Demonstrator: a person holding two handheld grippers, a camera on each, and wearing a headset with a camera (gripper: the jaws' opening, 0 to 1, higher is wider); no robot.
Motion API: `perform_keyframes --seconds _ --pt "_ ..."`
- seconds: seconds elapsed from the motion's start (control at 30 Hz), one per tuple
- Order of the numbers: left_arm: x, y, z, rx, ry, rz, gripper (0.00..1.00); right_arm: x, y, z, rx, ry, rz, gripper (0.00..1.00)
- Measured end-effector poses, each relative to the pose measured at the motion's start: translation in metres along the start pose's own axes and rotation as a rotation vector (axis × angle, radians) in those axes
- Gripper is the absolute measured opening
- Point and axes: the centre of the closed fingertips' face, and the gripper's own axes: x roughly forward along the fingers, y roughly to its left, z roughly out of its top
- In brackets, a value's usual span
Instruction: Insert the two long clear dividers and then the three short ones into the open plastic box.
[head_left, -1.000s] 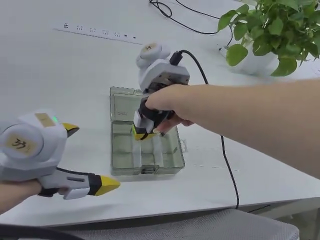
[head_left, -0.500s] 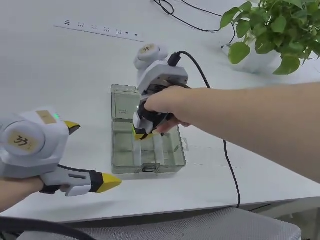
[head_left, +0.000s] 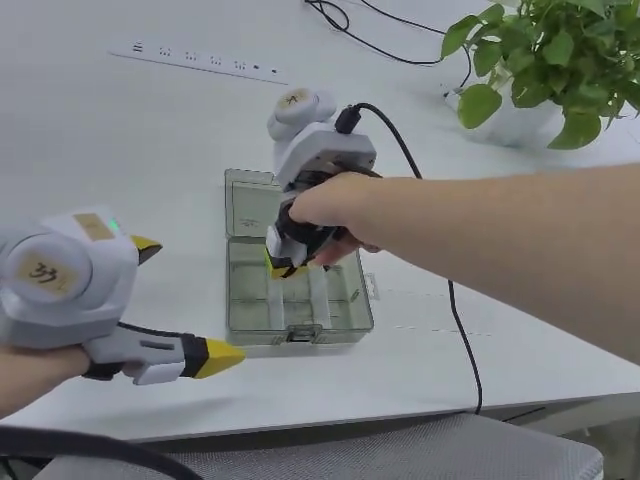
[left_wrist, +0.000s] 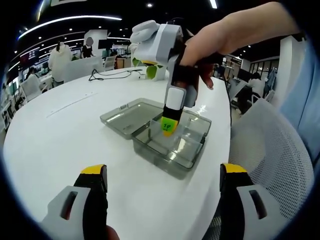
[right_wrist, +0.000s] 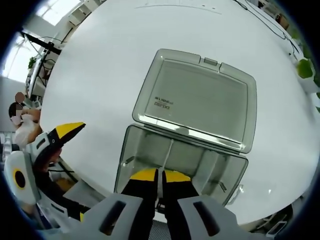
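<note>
**A:** How should this piece go in?

**B:** The right tongs (right_wrist: 157, 174) are pinched together on what looks like a thin clear divider (right_wrist: 167, 152), low inside the box (head_left: 300, 338). I'd hold it upright, line its ends up with any slots in the walls, then press straight down. The left tongs (head_left: 185, 300) hang wide apart over the desk (head_left: 120, 150), just beside the box, and could steady it.

**A:** And the box?

**B:** It's grey-tinted and see-through, sitting mid-desk with its lid flat behind.
</note>
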Motion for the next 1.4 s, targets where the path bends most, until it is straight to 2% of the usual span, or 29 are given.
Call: perform_keyframes --seconds 0.1,0.23,0.3,0.5,0.63,0.73,0.9,1.0,1.03,1.07,1.1,1.13,1.2,1.23,1.27,1.3,1.37,1.4 --pt "0.000 0.000 0.000 -0.001 0.000 0.001 0.95 -0.001 0.001 0.000 -0.015 -0.007 0.015 0.06" --pt "0.000 -0.001 0.000 0.001 0.002 0.001 0.95 -0.002 0.007 0.003 -0.002 -0.035 0.058 0.14" --pt "0.001 -0.002 0.000 0.001 0.003 -0.002 0.95 -0.003 0.007 0.003 -0.019 -0.041 0.052 0.16" --pt "0.000 -0.002 0.002 0.003 0.003 0.000 0.96 -0.005 0.011 0.004 -0.024 -0.076 0.083 0.29" --pt "0.000 -0.003 0.003 0.006 0.006 0.000 0.96 -0.007 0.018 0.006 -0.017 -0.109 0.128 0.36" --pt "0.000 -0.004 0.004 0.008 0.010 -0.002 0.96 -0.009 0.019 0.005 -0.026 -0.114 0.134 0.43" --pt "0.000 -0.006 0.006 0.005 0.010 -0.003 0.96 -0.017 0.019 0.011 -0.054 -0.168 0.143 0.47" --pt "0.000 -0.006 0.009 0.010 0.010 0.003 0.96 -0.024 0.025 0.014 -0.039 -0.207 0.191 0.49" --pt "0.000 -0.006 0.009 0.010 0.010 0.003 0.96 -0.025 0.024 0.014 -0.040 -0.212 0.190 0.50" --pt "-0.001 -0.006 0.009 0.010 0.011 0.005 0.96 -0.028 0.026 0.018 -0.082 -0.250 0.201 0.50" --pt "-0.001 -0.007 0.010 0.013 0.013 0.007 0.96 -0.030 0.024 0.015 -0.061 -0.236 0.186 0.49" --pt "-0.001 -0.007 0.010 0.016 0.014 0.009 0.96 -0.032 0.027 0.021 -0.081 -0.279 0.206 0.49" --pt "-0.001 -0.007 0.010 0.017 0.018 0.009 0.96 -0.036 0.027 0.019 -0.066 -0.284 0.212 0.50" --pt "-0.002 -0.008 0.011 0.020 0.018 0.012 0.96 -0.040 0.031 0.022 -0.114 -0.315 0.241 0.51" --pt "-0.002 -0.008 0.012 0.018 0.018 0.013 0.96 -0.042 0.029 0.019 -0.097 -0.310 0.228 0.53" --pt "-0.003 -0.008 0.012 0.017 0.016 0.015 0.96 -0.047 0.034 0.025 -0.120 -0.364 0.266 0.54" --pt "-0.004 -0.008 0.013 0.010 0.014 0.021 0.96 -0.052 0.030 0.022 -0.105 -0.366 0.264 0.57" --pt "-0.004 -0.007 0.014 0.012 0.014 0.027 0.96 -0.057 0.033 0.027 -0.187 -0.424 0.283 0.59"
